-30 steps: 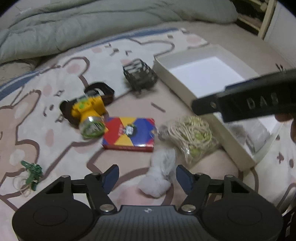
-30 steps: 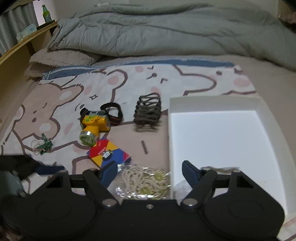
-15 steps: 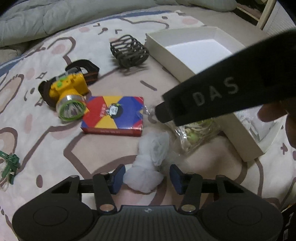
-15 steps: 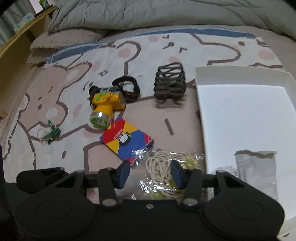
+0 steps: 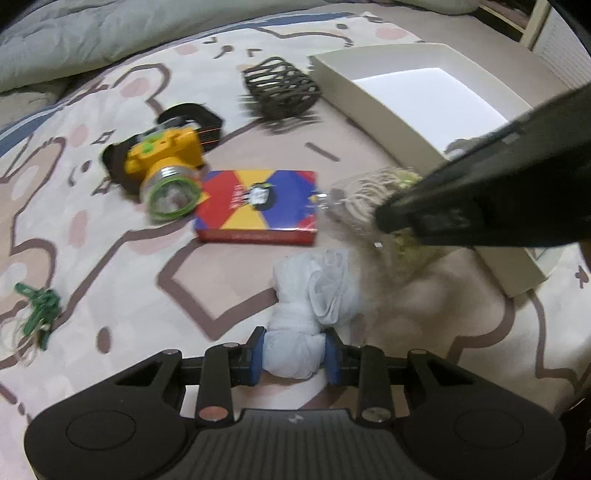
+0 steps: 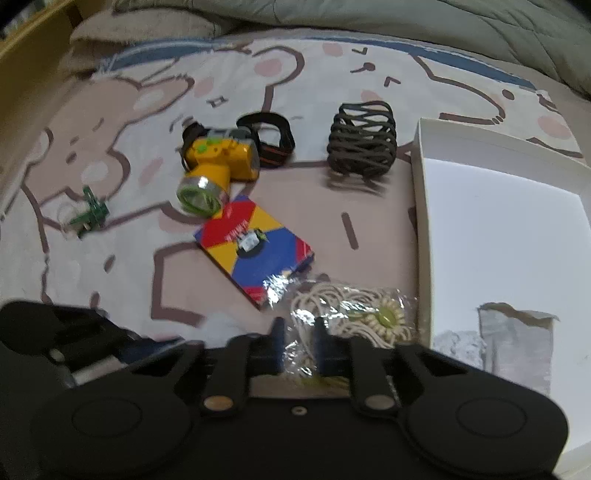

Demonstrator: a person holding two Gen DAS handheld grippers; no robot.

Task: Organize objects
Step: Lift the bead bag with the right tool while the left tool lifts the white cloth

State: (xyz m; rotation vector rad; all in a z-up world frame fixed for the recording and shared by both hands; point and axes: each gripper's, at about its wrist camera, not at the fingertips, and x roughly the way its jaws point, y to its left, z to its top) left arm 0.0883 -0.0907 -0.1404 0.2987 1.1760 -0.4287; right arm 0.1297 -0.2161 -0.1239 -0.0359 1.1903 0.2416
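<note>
My left gripper (image 5: 295,350) is shut on a crumpled white cloth bundle (image 5: 314,295) that lies on the cartoon-print bedsheet. My right gripper (image 6: 298,336) is shut on the near edge of a clear bag of cream cord (image 6: 354,314), which lies beside the white box (image 6: 421,184). In the left wrist view the right gripper's black body crosses from the right and covers part of that bag (image 5: 362,195). A grey packet (image 6: 517,343) lies inside the box.
On the sheet lie a yellow headlamp (image 6: 218,158) with a black strap, a red-yellow-blue card pack (image 6: 255,251), a dark wire holder (image 6: 362,144) and a small green clip (image 6: 90,216). A grey duvet (image 6: 369,14) lies bunched at the back.
Both grippers have sunk toward the sheet and their jaws have closed: the left on the white bundle, the right on the bag of cord.
</note>
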